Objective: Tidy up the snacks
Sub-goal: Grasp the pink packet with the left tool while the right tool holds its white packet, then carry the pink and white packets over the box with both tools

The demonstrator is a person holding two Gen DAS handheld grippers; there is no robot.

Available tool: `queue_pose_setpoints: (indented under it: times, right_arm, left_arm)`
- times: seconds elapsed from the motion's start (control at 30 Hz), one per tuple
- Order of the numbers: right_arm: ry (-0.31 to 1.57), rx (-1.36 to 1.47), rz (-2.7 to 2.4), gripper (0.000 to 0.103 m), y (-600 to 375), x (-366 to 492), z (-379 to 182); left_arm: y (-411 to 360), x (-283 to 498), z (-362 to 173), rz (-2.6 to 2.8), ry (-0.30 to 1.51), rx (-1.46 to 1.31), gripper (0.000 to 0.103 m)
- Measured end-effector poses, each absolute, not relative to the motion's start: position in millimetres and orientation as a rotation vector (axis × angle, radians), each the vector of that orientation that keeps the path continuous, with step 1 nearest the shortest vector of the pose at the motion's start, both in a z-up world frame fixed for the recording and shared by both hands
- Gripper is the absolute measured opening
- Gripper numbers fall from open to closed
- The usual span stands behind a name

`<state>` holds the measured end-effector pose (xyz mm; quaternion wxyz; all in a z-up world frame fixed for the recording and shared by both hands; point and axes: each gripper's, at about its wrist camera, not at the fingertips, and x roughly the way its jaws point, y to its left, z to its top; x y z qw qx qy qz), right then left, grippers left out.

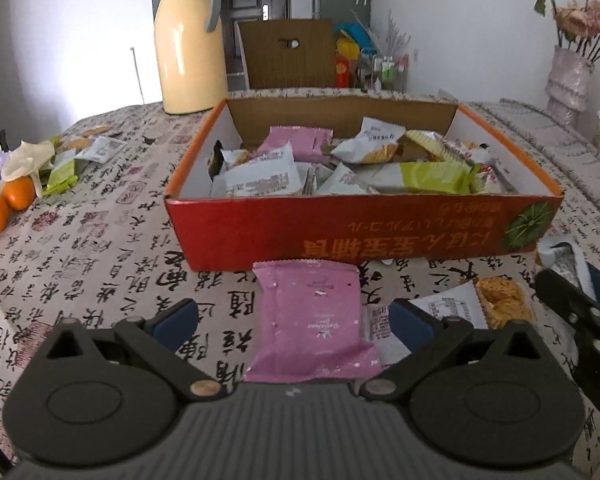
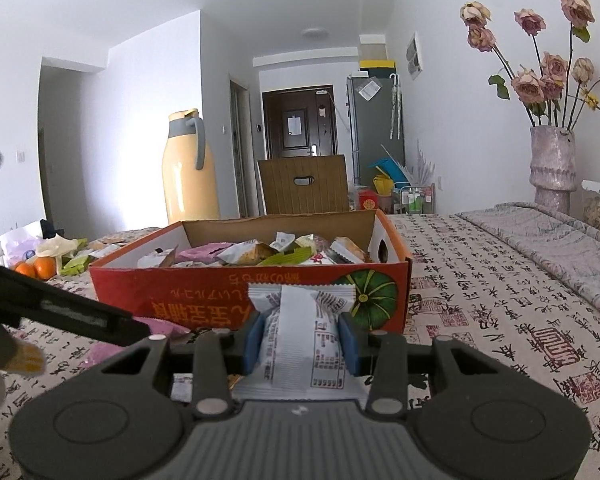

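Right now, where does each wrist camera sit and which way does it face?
Left wrist: low over the table, facing the red box; its own open left claw straddles a pink packet, with the other claw's arm at right.
Right wrist: a little right of it, facing the same box; the right claw grips a white packet.
Shared: box, yellow thermos, flower vase.
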<state>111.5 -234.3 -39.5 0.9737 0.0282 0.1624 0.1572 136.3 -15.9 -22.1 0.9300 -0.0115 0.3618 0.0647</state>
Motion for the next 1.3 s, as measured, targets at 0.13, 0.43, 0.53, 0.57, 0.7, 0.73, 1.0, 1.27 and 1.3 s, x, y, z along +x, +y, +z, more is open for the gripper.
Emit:
queue_pose_setpoints:
  times: [0.13,0.43,0.53,0.57,0.7,0.73,1.0,1.27,1.3]
  right_arm:
    - [0.329,0.062,0.320,0.040,-235,112,-40]
    - [0.334,0.072,0.332,0.040,-236,114,-41]
    - [0.335,0.073,0.334,0.040,-236,114,-41]
    - [0.335,0.073,0.333,0.040,-236,114,-41]
    - [0.335,0.073,0.333,0.040,-236,114,-41]
    - [0.334,0.073,0.333,0.040,-236,114,-41]
    - [0.335,0.074,0.333,0.040,-236,113,-41]
    - [0.334,0.074,0.333,0.040,-236,113,-41]
    - [0.334,0.074,0.333,0.040,-236,113,-41]
  left_arm:
    - [-16,145,-31,0.141,0.774,-0.033,0.103]
    - [-13,151,-43,0.128,0.810,-0.079,0.081]
    - [-15,148,-42,0.131,0.797,-0.065,0.067]
    - [-16,147,-42,0.130,0.790,-0.061,0.063]
    - [-16,145,-42,0.124,0.780,-0.057,0.063]
    - [-16,144,-42,0.124,0.777,-0.056,0.063]
    - [-17,140,-40,0.127,0.754,-0.047,0.062]
    - [-18,127,-32,0.130,0.687,-0.035,0.062]
    - [-19,125,-31,0.129,0.677,-0.034,0.062]
